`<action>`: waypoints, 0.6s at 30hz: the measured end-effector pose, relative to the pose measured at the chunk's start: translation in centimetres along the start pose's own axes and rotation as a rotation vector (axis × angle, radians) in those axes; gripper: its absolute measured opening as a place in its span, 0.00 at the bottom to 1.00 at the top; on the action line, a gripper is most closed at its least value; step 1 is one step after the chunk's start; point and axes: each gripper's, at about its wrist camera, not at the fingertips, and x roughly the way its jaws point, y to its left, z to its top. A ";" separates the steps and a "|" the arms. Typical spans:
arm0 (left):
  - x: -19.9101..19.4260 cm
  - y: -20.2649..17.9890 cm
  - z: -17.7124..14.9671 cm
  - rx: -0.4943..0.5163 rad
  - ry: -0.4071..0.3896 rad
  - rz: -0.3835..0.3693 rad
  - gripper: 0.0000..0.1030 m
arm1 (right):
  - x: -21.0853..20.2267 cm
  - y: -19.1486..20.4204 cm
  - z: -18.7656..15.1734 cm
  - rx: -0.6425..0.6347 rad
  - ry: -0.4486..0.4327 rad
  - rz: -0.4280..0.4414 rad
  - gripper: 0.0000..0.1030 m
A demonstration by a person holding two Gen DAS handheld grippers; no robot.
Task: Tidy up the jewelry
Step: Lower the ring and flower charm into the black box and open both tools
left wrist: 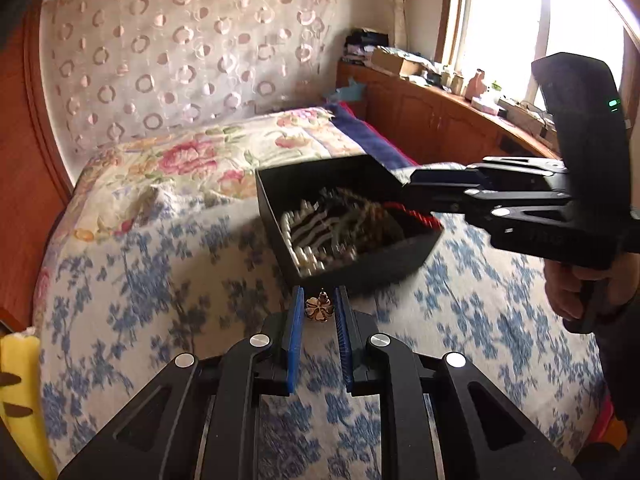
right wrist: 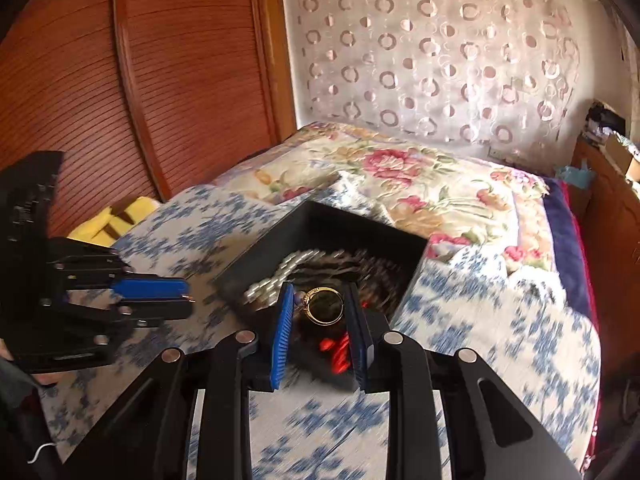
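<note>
Here a bed (left wrist: 132, 280) with a blue-flowered sheet fills the room, a circle-patterned curtain (left wrist: 180, 48) behind it. The black jewelry box (left wrist: 280, 200) sits on the sheet. Left tool (left wrist: 319, 296) is clamped on a gold flower charm (left wrist: 319, 309). Only the right view shows the right tool (right wrist: 319, 294) pinching a gold ring (right wrist: 325, 306) over the box.

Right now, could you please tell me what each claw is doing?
Left claw: closed on a gold flower charm.
Right claw: closed on a gold ring.
</note>
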 end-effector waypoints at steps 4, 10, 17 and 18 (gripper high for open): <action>0.5 0.4 1.4 -0.002 -0.012 0.010 0.14 | 1.5 -1.2 0.2 0.024 0.015 -0.012 0.28; 1.6 0.8 3.1 0.003 -0.023 0.023 0.14 | 1.9 -1.7 -0.4 0.039 0.007 -0.012 0.37; 4.0 1.0 5.0 0.009 -0.026 0.035 0.14 | 1.3 -2.6 -0.5 0.065 0.007 -0.039 0.39; 4.3 1.0 5.2 0.005 -0.028 0.030 0.14 | 1.2 -2.7 -0.5 0.069 0.006 -0.041 0.40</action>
